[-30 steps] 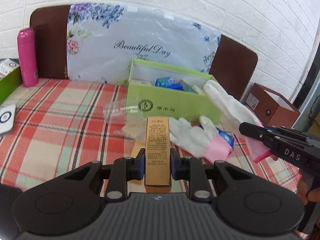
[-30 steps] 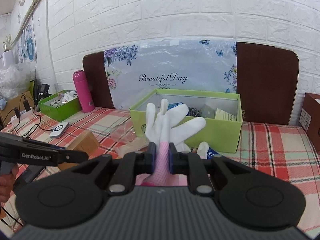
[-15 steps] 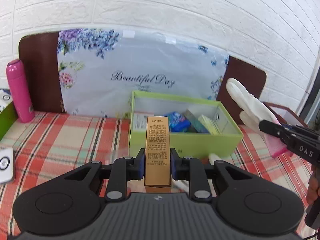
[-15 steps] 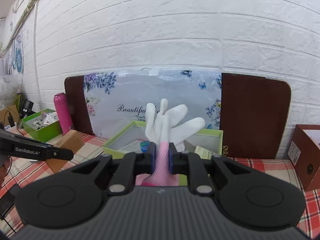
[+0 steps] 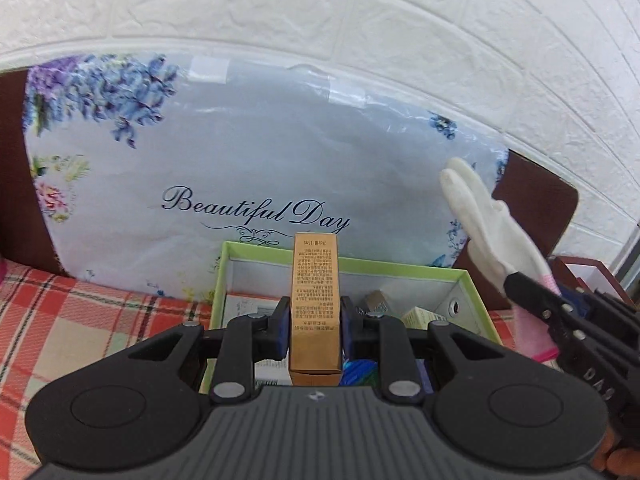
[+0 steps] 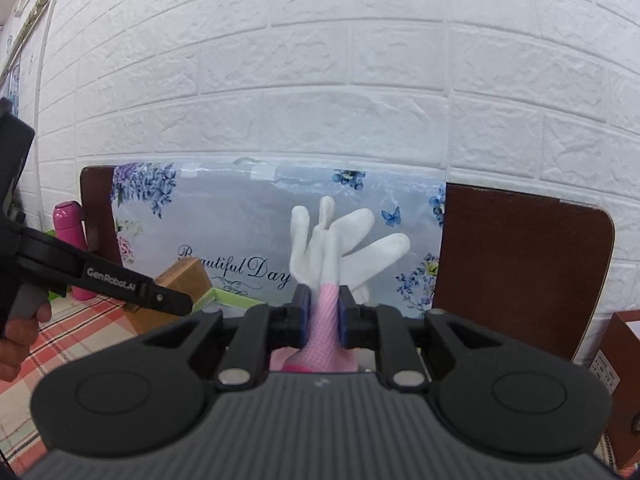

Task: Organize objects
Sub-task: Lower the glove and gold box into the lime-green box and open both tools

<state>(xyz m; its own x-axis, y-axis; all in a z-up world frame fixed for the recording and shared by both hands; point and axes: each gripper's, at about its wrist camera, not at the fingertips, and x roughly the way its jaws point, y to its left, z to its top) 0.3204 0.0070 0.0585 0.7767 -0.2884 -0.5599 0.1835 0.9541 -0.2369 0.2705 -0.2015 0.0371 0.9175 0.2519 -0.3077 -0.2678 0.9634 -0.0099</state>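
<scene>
My left gripper (image 5: 314, 322) is shut on a tall gold carton (image 5: 315, 296) and holds it upright above the open green box (image 5: 476, 300). The box holds several small packets. My right gripper (image 6: 322, 314) is shut on the pink cuff of a white glove (image 6: 340, 244), whose fingers point up. In the left wrist view the glove (image 5: 480, 220) and the right gripper (image 5: 560, 320) sit to the right of the green box. In the right wrist view the gold carton (image 6: 180, 280) and the left gripper (image 6: 160, 298) are at the left, over the green box's rim (image 6: 236, 298).
A floral "Beautiful Day" bag (image 5: 248, 168) leans on a brown board (image 6: 516, 264) against the white brick wall. A pink bottle (image 6: 70, 226) stands at far left. A brown box (image 6: 616, 356) sits at the right. The table has a red plaid cloth (image 5: 80, 320).
Both grippers have risen and moved toward the green box and the wall. The gold carton now hangs over the box. The glove stays gripped, closer to the box's right side.
</scene>
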